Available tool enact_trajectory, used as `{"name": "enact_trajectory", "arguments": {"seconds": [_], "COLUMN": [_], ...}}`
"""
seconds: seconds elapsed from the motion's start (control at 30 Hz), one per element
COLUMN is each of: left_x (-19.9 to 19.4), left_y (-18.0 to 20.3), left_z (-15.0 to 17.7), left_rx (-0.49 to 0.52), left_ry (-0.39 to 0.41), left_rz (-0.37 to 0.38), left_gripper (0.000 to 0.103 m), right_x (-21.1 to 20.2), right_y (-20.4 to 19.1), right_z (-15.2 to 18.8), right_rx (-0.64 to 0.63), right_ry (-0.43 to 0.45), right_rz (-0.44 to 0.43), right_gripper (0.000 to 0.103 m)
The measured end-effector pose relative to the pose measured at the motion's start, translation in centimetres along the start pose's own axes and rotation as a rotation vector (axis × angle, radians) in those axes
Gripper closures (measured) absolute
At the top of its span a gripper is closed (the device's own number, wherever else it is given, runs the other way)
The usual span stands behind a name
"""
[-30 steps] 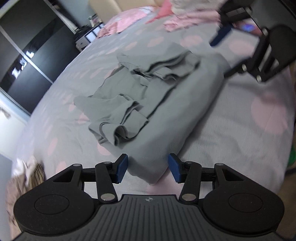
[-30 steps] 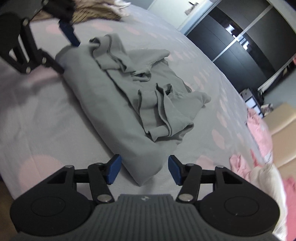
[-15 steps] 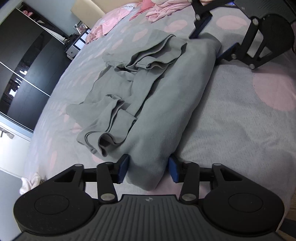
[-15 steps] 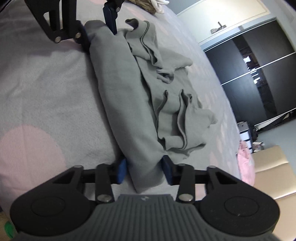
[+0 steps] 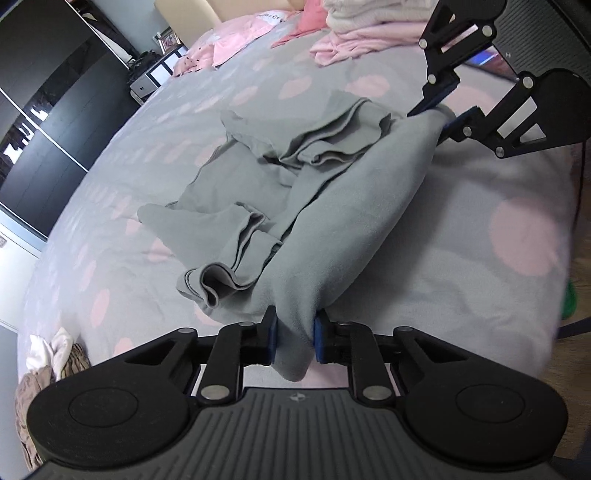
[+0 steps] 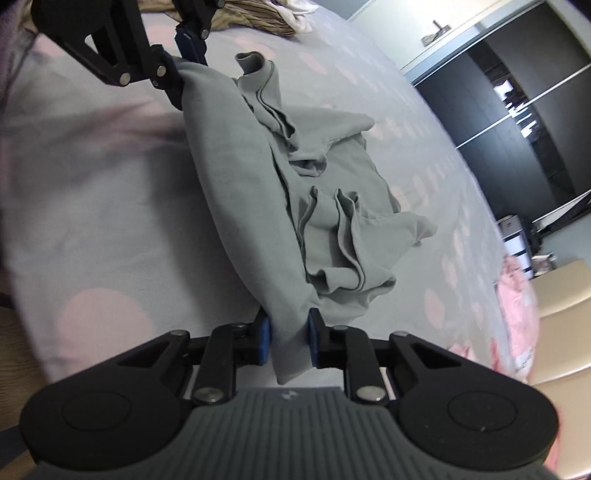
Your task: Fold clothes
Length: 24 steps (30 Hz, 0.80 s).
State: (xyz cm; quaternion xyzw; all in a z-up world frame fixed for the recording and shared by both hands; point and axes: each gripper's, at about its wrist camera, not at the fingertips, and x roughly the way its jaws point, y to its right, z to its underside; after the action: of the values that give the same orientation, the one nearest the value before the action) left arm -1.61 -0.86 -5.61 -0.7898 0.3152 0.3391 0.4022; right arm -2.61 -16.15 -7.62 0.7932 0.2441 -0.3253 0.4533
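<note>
A grey garment (image 5: pixel 332 206) lies partly folded on the bed, its near folded edge lifted a little between the two grippers. My left gripper (image 5: pixel 294 334) is shut on one corner of that edge. My right gripper (image 6: pixel 289 338) is shut on the other corner. The right gripper also shows in the left wrist view (image 5: pixel 441 110), and the left gripper shows in the right wrist view (image 6: pixel 181 70). The garment (image 6: pixel 258 192) has its sleeves bunched on top of its body.
The bed has a grey cover with pink dots (image 5: pixel 480 266). Pink and white clothes (image 5: pixel 351 40) are piled at the head end. A striped and white pile (image 6: pixel 258 18) lies at the other end. Dark sliding wardrobe doors (image 5: pixel 48 110) stand beyond the bed. The bed's near edge (image 5: pixel 565 295) is close.
Both grippers moved onto the corners of the garment's folded edge and closed on them. The edge has since risen a little off the bed.
</note>
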Motion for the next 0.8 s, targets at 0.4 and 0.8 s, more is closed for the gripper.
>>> {"name": "enact_trajectory", "arguments": {"seconds": [0.4,0.8], "left_x": [-2.1,-2.3], "left_y": [4.5,3.9], "left_z": [2.4,3.7], "left_rx": [0.073,-0.041], "left_ry": [-0.069,-0.068], "left_rz": [0.121,0.213], "left_gripper": [0.087,0.076], "right_x": [-3.2,-4.5], "right_y": [-4.7,-1.8], "right_z": [2.6,3.8], "right_rx": [-0.138,0.014], "right_ry": [-0.048,0.054], "right_rz": [-0.134,-0.274], "right_gripper": [0.081,0.057]}}
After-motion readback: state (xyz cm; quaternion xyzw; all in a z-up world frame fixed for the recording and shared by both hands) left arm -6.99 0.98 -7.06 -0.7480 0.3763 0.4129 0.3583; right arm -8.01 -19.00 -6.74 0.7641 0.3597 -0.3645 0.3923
